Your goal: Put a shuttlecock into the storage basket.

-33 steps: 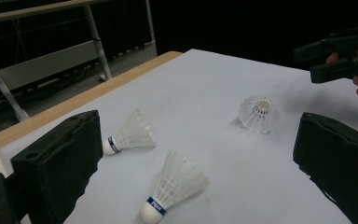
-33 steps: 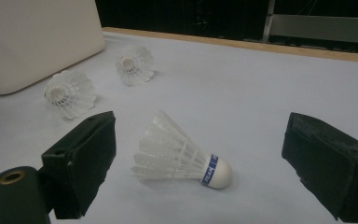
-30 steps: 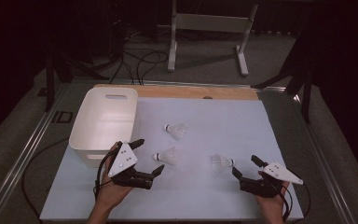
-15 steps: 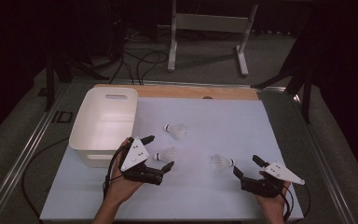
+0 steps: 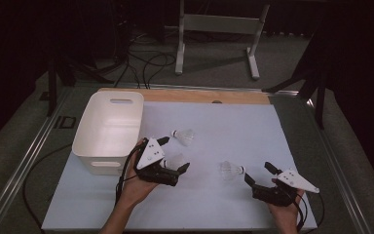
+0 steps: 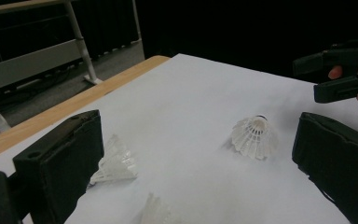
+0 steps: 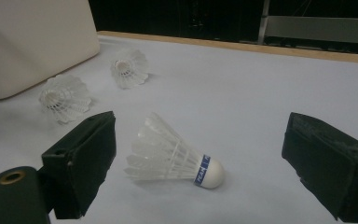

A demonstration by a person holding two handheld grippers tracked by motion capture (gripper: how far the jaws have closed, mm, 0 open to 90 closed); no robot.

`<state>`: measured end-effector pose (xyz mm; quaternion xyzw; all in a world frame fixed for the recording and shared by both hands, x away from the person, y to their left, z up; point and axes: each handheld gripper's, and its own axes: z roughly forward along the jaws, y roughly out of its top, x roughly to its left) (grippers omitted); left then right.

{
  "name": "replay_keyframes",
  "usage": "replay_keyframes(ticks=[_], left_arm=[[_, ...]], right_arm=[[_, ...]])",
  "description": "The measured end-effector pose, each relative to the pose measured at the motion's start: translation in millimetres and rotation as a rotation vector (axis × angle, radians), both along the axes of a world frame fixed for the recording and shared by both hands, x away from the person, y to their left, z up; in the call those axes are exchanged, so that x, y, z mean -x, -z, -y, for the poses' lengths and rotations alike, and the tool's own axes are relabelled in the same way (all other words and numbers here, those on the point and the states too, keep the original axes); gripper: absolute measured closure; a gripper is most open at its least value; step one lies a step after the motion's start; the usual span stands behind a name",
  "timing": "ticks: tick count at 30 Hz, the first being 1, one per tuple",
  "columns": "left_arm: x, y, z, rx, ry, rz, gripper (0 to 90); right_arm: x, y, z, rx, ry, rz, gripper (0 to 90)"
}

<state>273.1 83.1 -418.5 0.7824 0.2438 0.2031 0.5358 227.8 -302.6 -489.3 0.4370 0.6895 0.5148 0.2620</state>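
Near the table's front edge, a shuttlecock (image 7: 172, 161) lies on its side between the spread jaws of the right gripper (image 5: 259, 174), cork pointing toward the right edge.

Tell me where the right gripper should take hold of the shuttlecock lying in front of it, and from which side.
Probably across the feather skirt, just behind the cork. The shuttlecock lies on its side on the white table, cork with its blue band pointing toward one jaw. The right gripper already has its jaws open either side of it, so turn the wrist to straddle the skirt, then close gently; the feathers look crushable.
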Motion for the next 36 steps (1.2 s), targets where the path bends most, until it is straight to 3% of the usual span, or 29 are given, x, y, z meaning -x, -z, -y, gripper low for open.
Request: replay_keyframes(ticks=[16,36], left_arm=[[-15.5,5.4,29.3,-0.009,0.04,-0.024,3.5],[-28.3,22.8,62.8,-0.015,0.086,-0.09,4.9]], right_arm=[[0.0,-0.2,2.5,-0.007,0.01,0.003,10.0],[0.1,-0.5,5.1,-0.015,0.024,0.005,10.0]])
